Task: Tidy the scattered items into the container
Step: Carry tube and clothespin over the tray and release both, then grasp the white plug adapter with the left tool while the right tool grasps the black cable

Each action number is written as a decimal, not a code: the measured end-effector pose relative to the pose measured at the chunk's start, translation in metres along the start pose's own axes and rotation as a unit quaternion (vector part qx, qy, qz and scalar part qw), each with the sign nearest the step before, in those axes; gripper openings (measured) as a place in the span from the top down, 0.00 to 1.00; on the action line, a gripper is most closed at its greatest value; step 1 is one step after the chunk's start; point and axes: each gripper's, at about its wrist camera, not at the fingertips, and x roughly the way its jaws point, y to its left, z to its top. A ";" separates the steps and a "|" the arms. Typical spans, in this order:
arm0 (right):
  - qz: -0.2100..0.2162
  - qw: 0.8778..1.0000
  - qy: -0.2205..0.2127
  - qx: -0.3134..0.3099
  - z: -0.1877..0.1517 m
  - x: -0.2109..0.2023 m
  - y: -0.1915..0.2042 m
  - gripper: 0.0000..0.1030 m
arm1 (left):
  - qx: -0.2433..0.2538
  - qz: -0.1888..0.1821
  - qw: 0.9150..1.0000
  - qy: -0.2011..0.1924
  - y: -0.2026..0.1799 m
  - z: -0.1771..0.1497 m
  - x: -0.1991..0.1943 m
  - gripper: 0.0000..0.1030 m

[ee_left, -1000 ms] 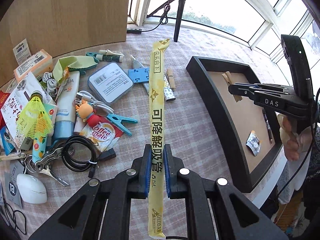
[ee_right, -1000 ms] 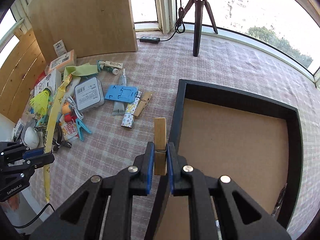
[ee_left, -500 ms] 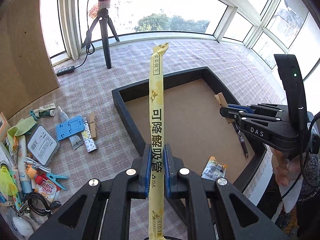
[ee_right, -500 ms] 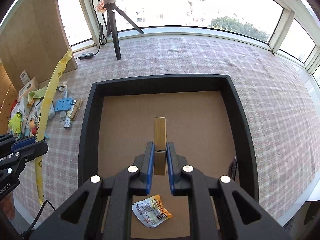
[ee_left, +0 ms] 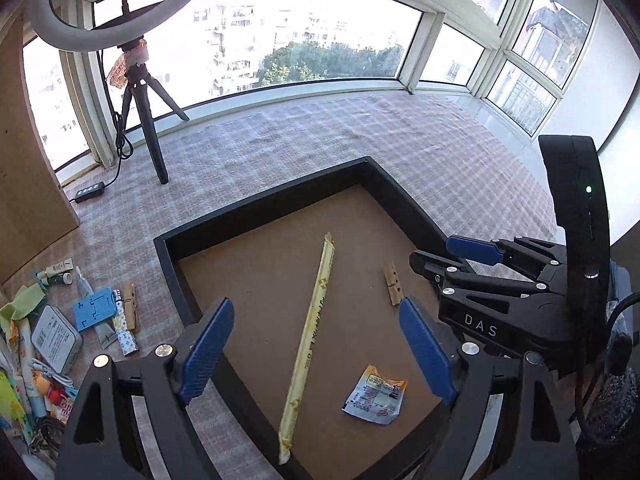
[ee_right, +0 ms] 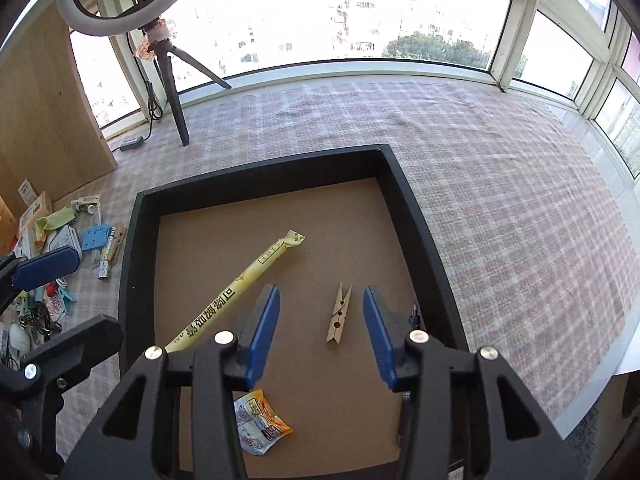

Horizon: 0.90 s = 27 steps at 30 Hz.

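A: Both tongs are opening over the black container point(ee_right: 404, 200), nothing between their jaws: left tongs point(ee_left: 316, 354), right tongs point(ee_right: 320, 328).

B: Straw packet point(ee_left: 310, 336) and clothespin point(ee_right: 339, 313) lie flat inside; the clutter point(ee_left: 96, 312) waits on the bench.

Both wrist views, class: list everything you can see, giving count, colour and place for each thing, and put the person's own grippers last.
Tray: one, black walls, brown floor, on the checked cloth.
Straw packet: one, yellow, lying slantwise in the tray.
Clothespin: one, wooden, on the tray floor.
Sachet: one, white and orange, near edge of the tray floor.
Pen: one, dark, by the tray's right wall.
Scattered pile: many mixed items, cloth left of the tray.
Tripod: one, black, by the window, bearing a ring light.
Left gripper: black with blue pads, jaws opening, nothing between.
Right gripper: same, jaws opening, above the clothespin.
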 end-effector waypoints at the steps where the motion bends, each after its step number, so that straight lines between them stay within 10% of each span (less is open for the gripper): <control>1: 0.002 1.000 -0.002 -0.001 0.001 -0.002 0.001 0.58 | -0.001 0.001 1.000 0.001 0.003 0.000 0.000 0.18; 18: 0.025 0.999 -0.015 0.018 0.012 -0.019 0.018 0.58 | -0.063 0.067 0.996 -0.009 0.117 -0.035 -0.052 0.21; 27: 0.074 0.996 -0.005 -0.056 0.012 -0.013 0.097 0.58 | -0.155 0.161 0.975 -0.001 0.229 -0.115 -0.108 0.21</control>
